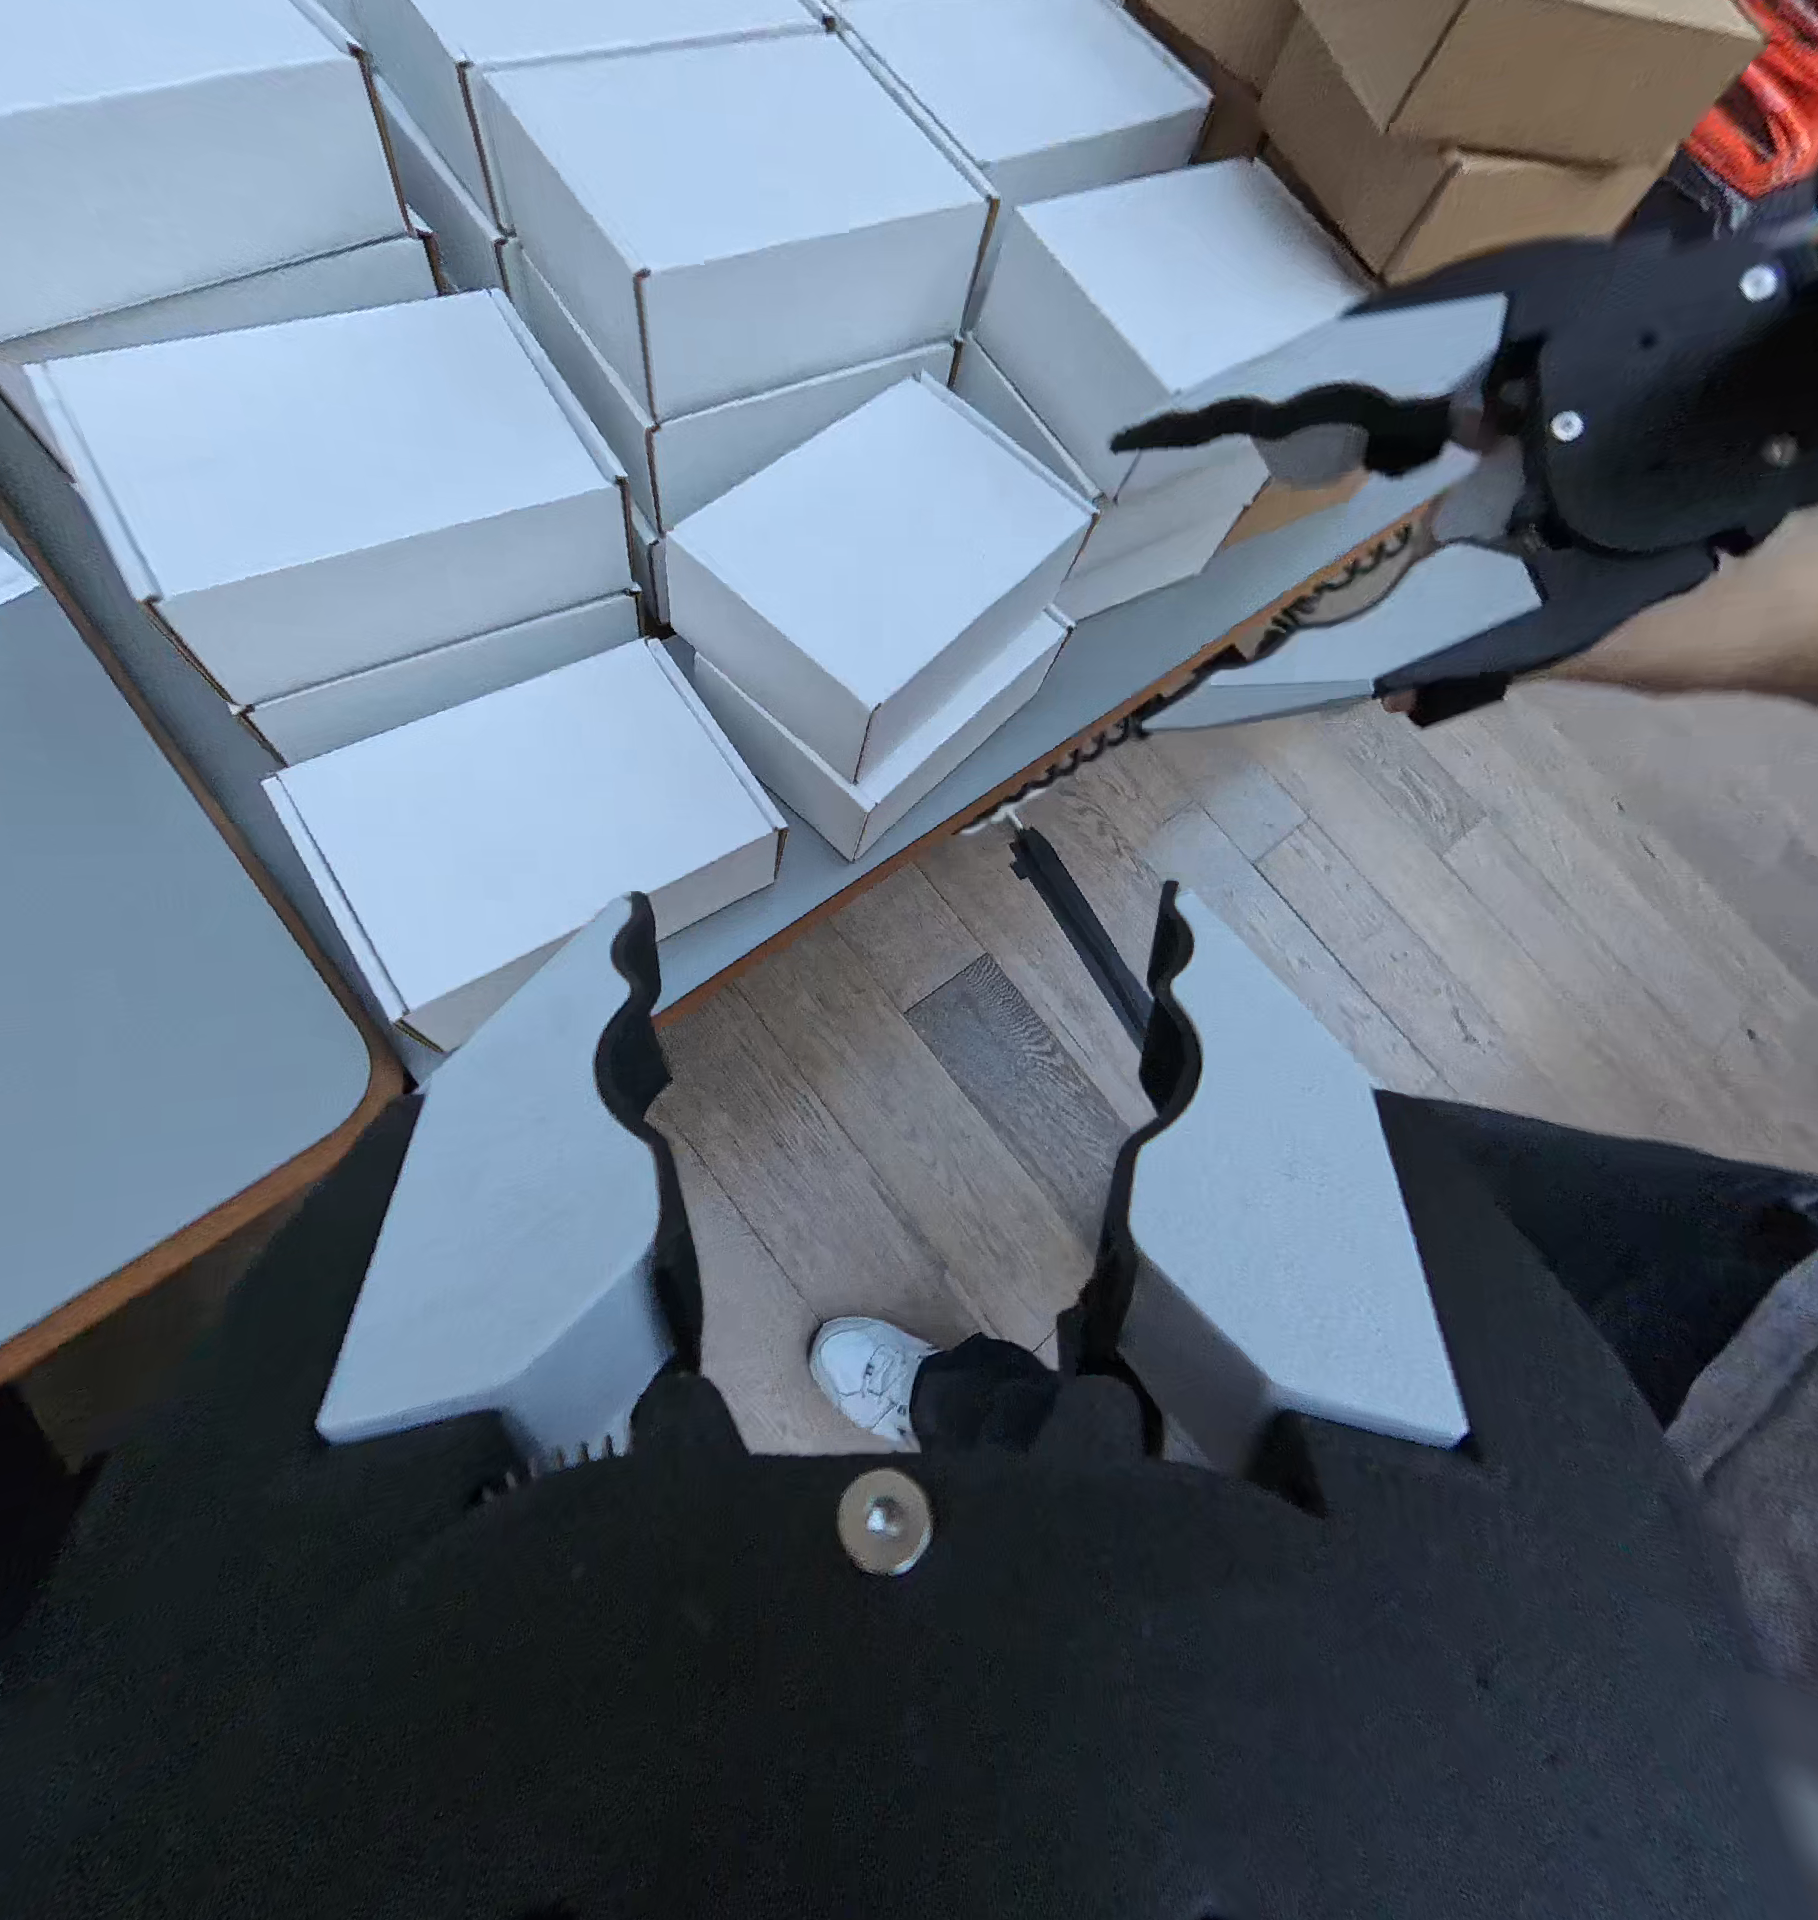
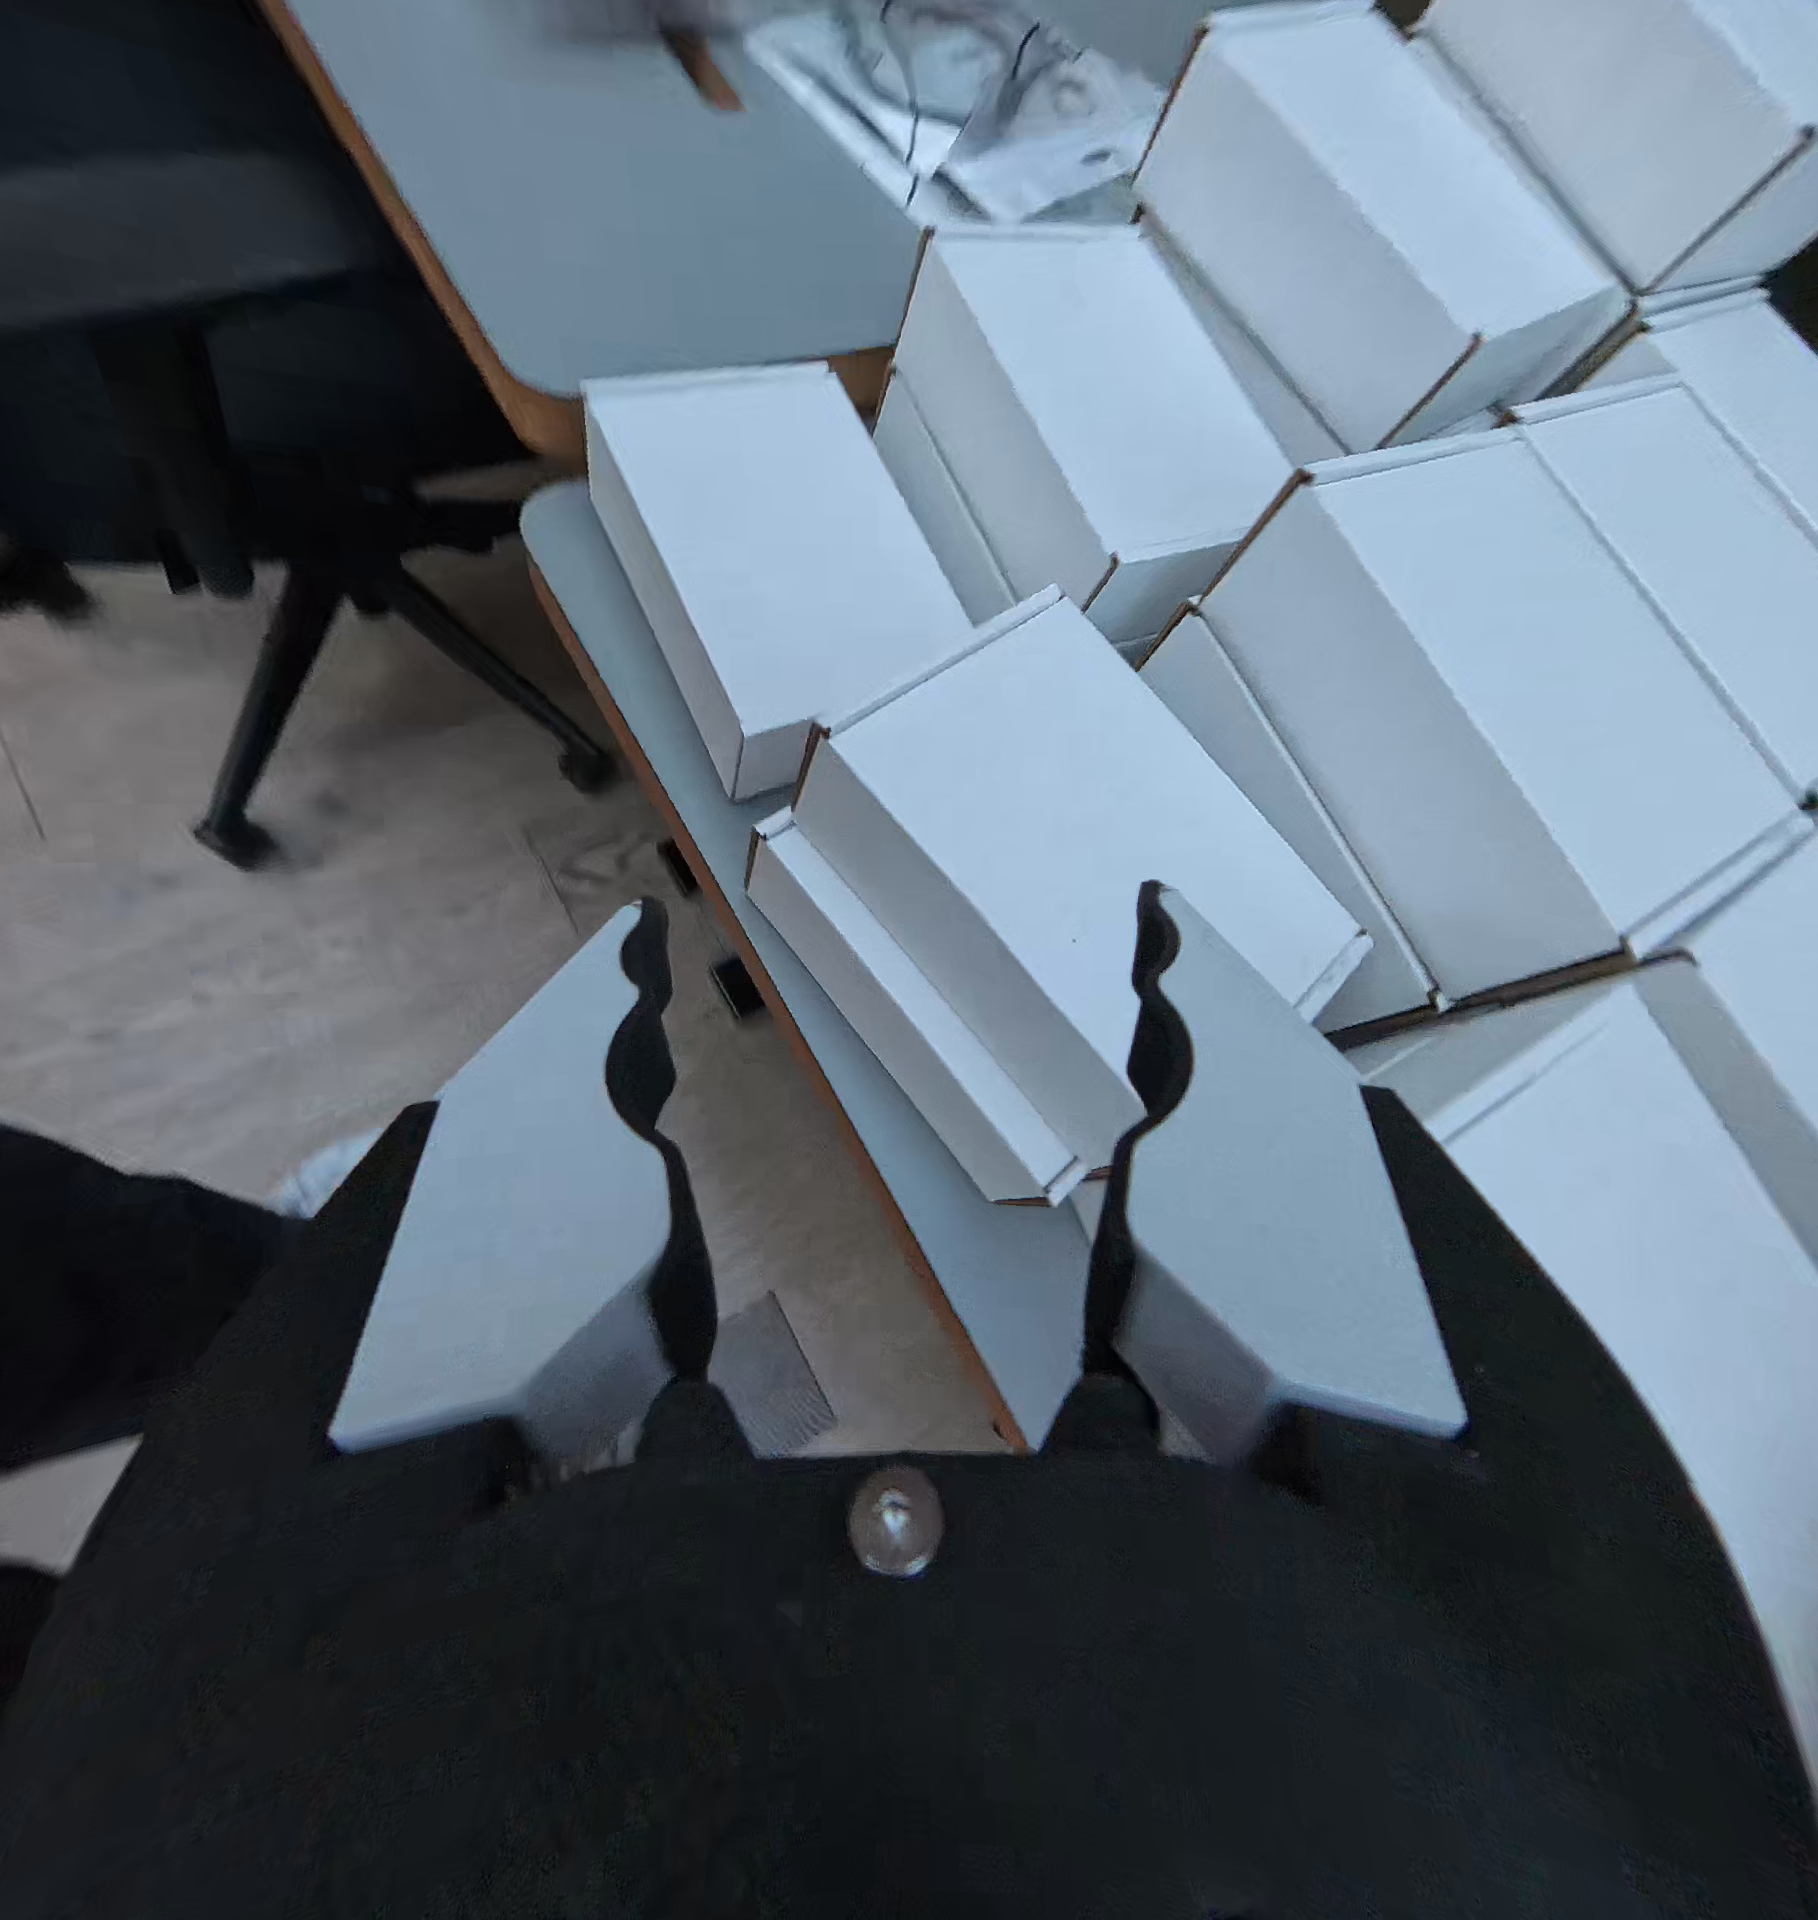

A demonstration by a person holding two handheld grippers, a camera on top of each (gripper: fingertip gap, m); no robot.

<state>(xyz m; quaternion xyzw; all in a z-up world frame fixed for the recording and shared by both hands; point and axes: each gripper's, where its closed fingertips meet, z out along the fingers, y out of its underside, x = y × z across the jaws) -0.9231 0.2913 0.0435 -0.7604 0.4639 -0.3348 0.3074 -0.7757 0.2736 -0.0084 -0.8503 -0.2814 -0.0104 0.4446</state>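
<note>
Boxes (image 2: pixel 1071 831) lie just beyond the empty, spread right gripper (image 2: pixel 900 914).

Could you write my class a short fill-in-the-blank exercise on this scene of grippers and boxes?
1. The boxes stacked on the grey table are mostly ____ in colour.
2. The left gripper has its jaws ____ and holds nothing.
3. Below the left gripper, the floor is made of ____ planks.
4. In the right wrist view, a black ____ stands beside the table on the left.

Missing words: white; open; wooden; chair
</note>
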